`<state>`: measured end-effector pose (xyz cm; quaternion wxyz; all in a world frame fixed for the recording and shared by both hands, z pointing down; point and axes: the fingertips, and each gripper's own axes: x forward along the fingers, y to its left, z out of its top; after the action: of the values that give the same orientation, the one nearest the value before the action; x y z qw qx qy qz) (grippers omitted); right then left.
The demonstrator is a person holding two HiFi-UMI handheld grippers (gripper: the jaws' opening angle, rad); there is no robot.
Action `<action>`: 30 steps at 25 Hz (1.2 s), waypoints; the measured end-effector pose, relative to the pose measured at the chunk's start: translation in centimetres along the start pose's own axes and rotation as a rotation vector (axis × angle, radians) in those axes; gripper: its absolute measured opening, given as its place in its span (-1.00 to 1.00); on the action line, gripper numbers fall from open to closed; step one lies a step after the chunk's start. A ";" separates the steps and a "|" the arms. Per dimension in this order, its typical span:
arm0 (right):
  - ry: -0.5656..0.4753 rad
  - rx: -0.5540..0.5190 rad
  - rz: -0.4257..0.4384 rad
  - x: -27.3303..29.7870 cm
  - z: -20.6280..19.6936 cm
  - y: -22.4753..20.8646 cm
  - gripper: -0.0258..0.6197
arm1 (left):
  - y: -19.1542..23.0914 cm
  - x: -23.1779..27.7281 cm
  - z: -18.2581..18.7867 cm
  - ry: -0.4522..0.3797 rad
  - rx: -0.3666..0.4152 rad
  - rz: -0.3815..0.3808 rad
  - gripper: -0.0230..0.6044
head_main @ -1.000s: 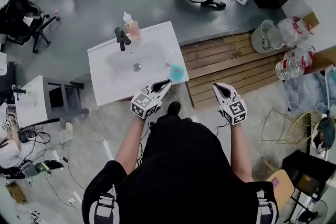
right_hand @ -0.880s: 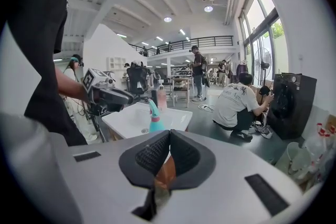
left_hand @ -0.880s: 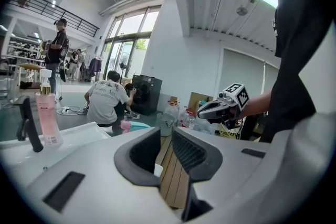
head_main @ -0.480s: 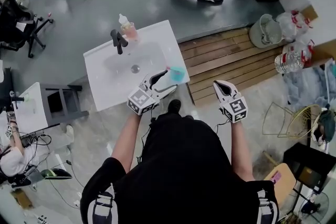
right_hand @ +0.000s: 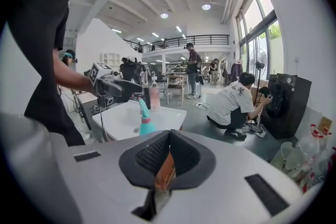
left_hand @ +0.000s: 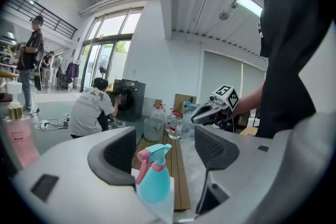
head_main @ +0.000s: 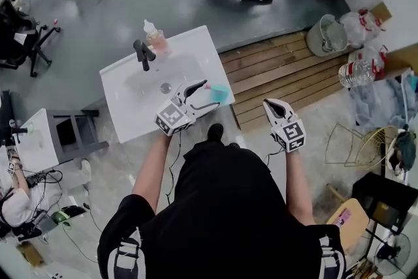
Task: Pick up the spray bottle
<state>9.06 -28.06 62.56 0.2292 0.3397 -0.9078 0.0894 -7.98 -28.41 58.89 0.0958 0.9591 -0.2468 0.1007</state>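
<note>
— Spray bottle (head_main: 219, 92), teal plastic with a pink trigger: where do we have it?
— Upright on the near right corner of the white rectangular sink top (head_main: 130, 111). A second ago our white left gripper (head_main: 206, 95) sat closed, short of it. Now its jaws are opening around the bottle, pads not touching.
— So we judge the squeeze comes next?
— Yes. Our white right gripper (head_main: 269, 105) hangs closed, well apart.

The surface (head_main: 130, 108) around the spray bottle (head_main: 219, 93) was bare; faucet (head_main: 142, 53) and pink bottle (head_main: 155, 40) stood well apart at its far edge.
</note>
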 end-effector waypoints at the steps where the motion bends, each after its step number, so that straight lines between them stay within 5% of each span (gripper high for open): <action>1: 0.000 0.001 -0.005 0.0 0.0 0.0 -0.87 | 0.1 0.1 0.0 0.006 0.010 -0.014 0.11; 30: 0.062 0.059 -0.148 -2.7 -3.2 -1.0 -0.87 | 1.8 5.3 -5.4 0.231 0.080 -0.195 0.14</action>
<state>12.61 -26.21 64.11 0.2531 0.4095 -0.8696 0.1095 -5.08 -31.12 65.59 0.0945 0.9635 -0.1358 0.2106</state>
